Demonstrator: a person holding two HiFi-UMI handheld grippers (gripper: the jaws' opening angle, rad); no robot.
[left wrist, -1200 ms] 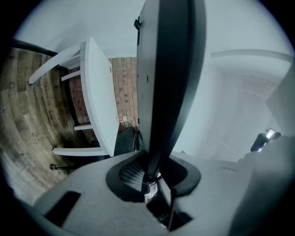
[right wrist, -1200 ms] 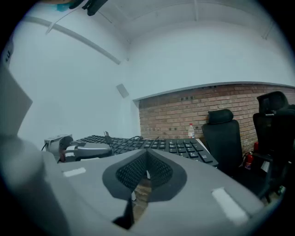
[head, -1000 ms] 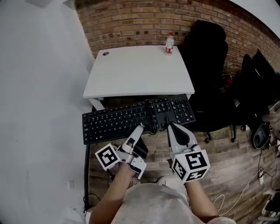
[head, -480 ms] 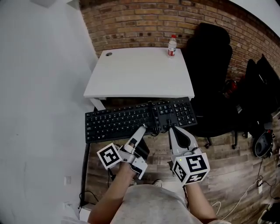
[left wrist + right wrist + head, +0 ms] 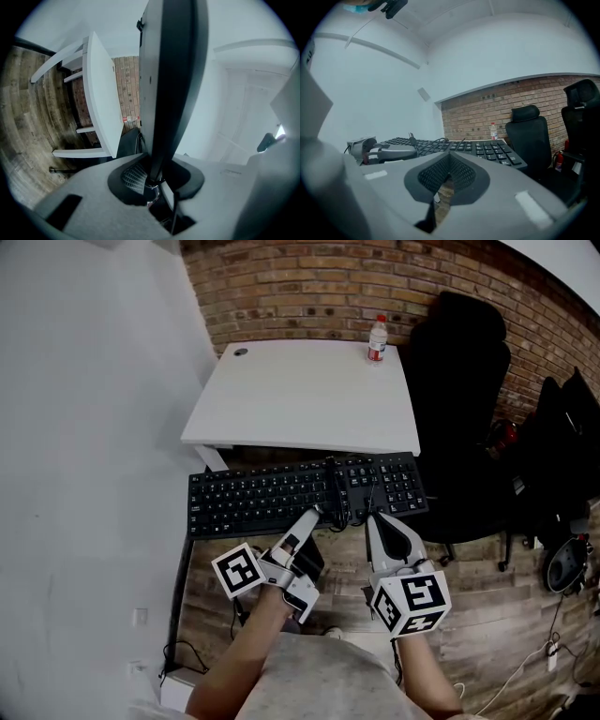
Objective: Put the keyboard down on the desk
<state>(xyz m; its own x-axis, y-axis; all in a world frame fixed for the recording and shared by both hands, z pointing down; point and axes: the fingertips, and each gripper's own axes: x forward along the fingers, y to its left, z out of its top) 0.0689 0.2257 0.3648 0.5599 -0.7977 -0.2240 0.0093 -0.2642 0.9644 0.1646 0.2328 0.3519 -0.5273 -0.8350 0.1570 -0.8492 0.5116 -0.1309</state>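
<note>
Evidently unfinished, the keyboard (image 5: 272,500) hovers just short of the desk (image 5: 300,390), the left gripper (image 5: 311,515) with jaws clamped on its edge, the right gripper (image 5: 372,518) with jaws closed, empty.

Left gripper (image 5: 152,177) clamped on dark keyboard (image 5: 171,70) edge, white desk (image 5: 101,93) beside, wood floor (image 5: 28,103) beyond

Left gripper view: the keyboard (image 5: 173,70) shows edge-on, key face hidden, upper end cut off by the frame. Head view: the bottle (image 5: 377,341) label is too small to read (the person (image 5: 323,676) is cut off at the bottom edge).
</note>
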